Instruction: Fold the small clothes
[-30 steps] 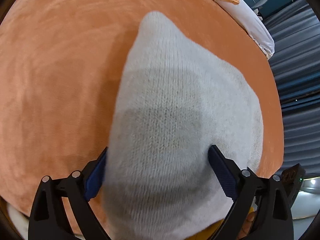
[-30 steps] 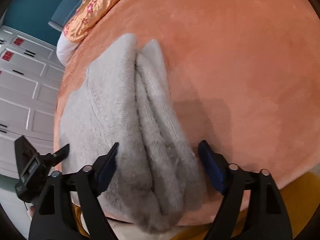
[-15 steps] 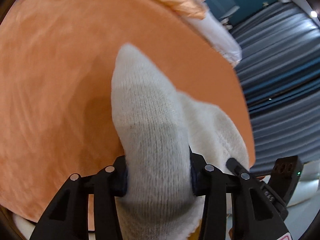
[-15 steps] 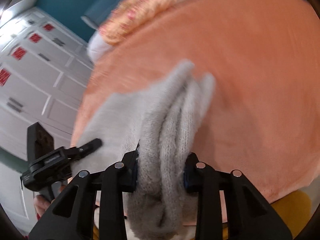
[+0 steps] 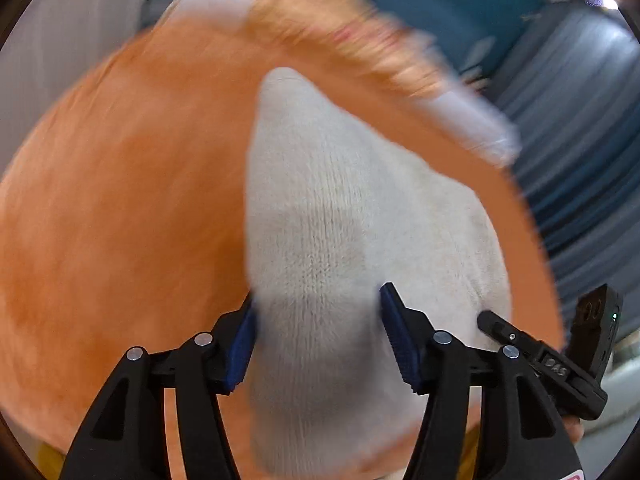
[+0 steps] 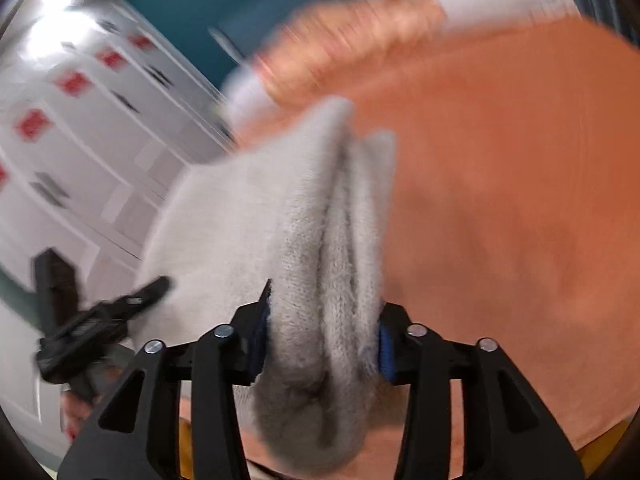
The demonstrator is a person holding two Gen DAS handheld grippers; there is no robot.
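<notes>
A small cream knitted garment (image 5: 340,220) is held up off an orange plush surface (image 5: 120,220). My left gripper (image 5: 318,332) is shut on one bunched end of it, the blue pads pressing the knit from both sides. My right gripper (image 6: 324,332) is shut on the other end, where the garment (image 6: 260,232) is gathered in several folds. The garment hangs stretched between the two grippers. The right gripper shows at the right edge of the left wrist view (image 5: 560,360). The left gripper shows at the left of the right wrist view (image 6: 92,320). Both views are motion-blurred.
An orange patterned cloth (image 5: 352,40) and a white cloth (image 5: 472,120) lie at the far edge of the orange surface (image 6: 520,200). White cabinet doors with red marks (image 6: 72,120) stand to the left, grey pleated curtains (image 5: 580,140) to the right.
Both grippers closed on the garment's ends and lifted it off the orange surface. Both cameras have tilted up, showing more of the room.
</notes>
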